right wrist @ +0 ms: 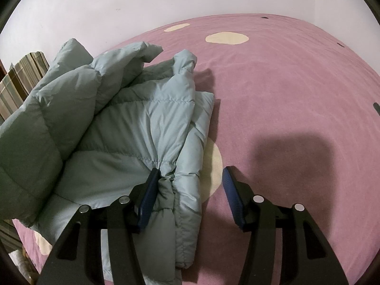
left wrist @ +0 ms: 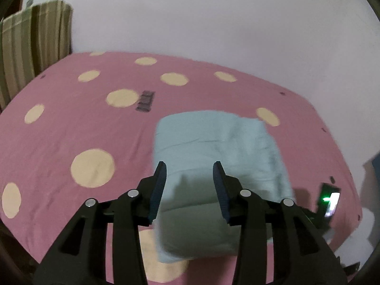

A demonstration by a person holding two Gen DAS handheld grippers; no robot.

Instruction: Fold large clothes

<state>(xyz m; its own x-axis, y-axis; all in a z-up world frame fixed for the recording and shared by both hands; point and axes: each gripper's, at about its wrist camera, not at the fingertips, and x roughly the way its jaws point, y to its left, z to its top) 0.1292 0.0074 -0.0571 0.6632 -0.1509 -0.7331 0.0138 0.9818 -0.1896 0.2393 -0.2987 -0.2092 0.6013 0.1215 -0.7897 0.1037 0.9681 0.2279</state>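
Off at the far left a striped curtain [left wrist: 35, 45] hangs against the pale wall [left wrist: 213, 19], and from there the pink bedsheet [left wrist: 71, 123] with its cream dots stretches across the bed. On it lies a small dark patch [left wrist: 144, 101] I cannot make out. Further along comes the left gripper [left wrist: 189, 169], angled down toward the bed, with a thick fold of the pale blue puffer jacket [left wrist: 213, 142] filling the gap between its blue pads; the fabric bulges between and below them, and the picture is smeared, so whether the pads press the jacket or merely straddle it I cannot tell. Just right of that jacket fold a dark device with a green light [left wrist: 329, 200] sits near the edge of the bed. In the right wrist view the jacket [right wrist: 133, 128] lies heaped on the left part of the sheet [right wrist: 285, 83], quilted panels doubled over one another and one puffy section raised at the left. The right gripper [right wrist: 191, 173] hovers at the jacket's near right edge with its jaws spread: the left pad touches a gathered seam, the right pad stands clear over bare sheet and a cream dot [right wrist: 215, 168], nothing pinched. Its shadow [right wrist: 292, 156] falls on the sheet to the right.
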